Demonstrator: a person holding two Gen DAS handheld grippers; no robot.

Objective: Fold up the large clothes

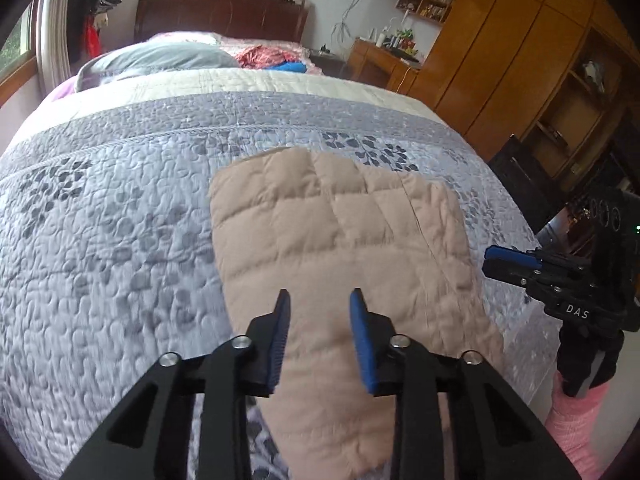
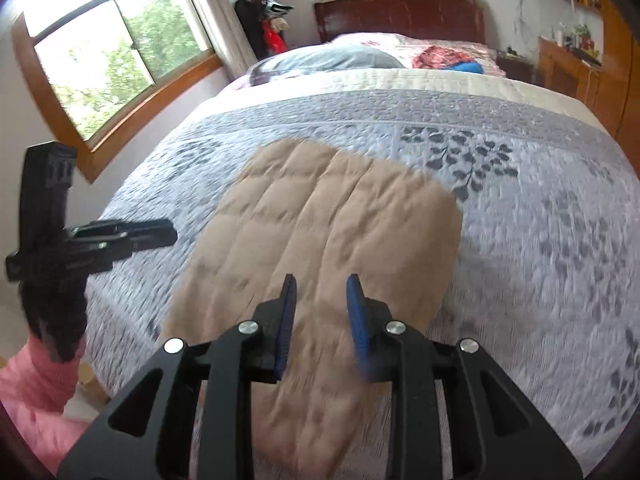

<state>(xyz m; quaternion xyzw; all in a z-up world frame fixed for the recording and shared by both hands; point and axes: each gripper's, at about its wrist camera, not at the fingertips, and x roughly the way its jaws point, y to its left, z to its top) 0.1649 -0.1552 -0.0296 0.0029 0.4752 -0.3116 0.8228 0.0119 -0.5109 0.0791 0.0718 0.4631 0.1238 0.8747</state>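
- On the grey leaf-print bedspread (image 1: 120,220) lies a folded beige quilted garment (image 1: 340,232).
- Left gripper (image 1: 320,298) hovers above it, jaws parted, empty.
- Right gripper (image 2: 321,282), marked "DAS", likewise released.

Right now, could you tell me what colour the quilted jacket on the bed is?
The jacket is plain beige; the left wrist view shows it best.

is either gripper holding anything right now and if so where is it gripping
Nothing is held. The left gripper and the right gripper are both open above the beige quilted garment, which lies flat on the bed.
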